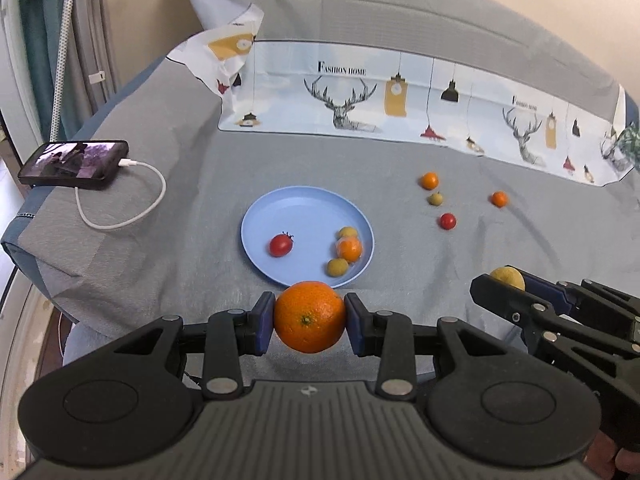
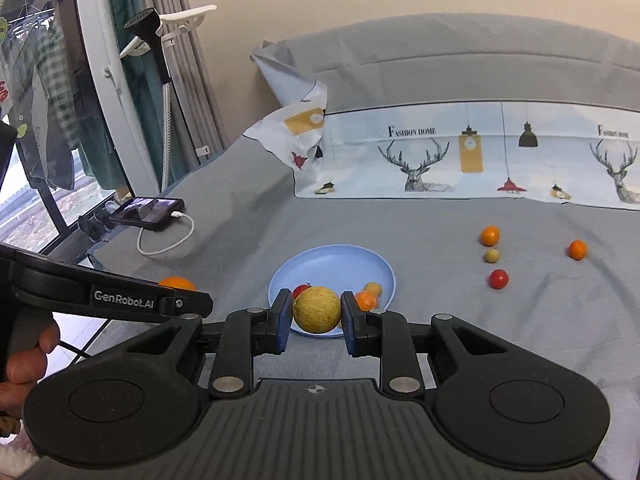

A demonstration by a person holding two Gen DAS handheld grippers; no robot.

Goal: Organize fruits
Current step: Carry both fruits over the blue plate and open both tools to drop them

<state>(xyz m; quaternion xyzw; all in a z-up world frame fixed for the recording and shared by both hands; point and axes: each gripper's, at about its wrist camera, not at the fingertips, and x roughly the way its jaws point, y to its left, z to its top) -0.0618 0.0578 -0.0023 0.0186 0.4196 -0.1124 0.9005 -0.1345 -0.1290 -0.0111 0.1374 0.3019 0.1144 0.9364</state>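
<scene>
My left gripper (image 1: 309,317) is shut on a large orange (image 1: 309,312), held just in front of the near rim of the blue plate (image 1: 280,208). The plate holds a red tomato (image 1: 280,244), a small orange (image 1: 350,249) and two yellow-green fruits (image 1: 337,267). My right gripper (image 2: 316,312) is shut on a round yellow fruit (image 2: 317,309), held over the plate's near rim (image 2: 340,254). It also shows at the right of the left wrist view (image 1: 507,278). Loose on the bed to the right lie two small oranges (image 1: 429,180), a green fruit (image 1: 435,199) and a red tomato (image 1: 447,221).
The fruits lie on a grey bedspread (image 1: 180,160). A phone (image 1: 74,165) with a white charging cable (image 1: 136,200) lies at the left edge. A printed pillow (image 1: 360,96) lies along the back. A garment steamer (image 2: 156,52) and a window stand left of the bed.
</scene>
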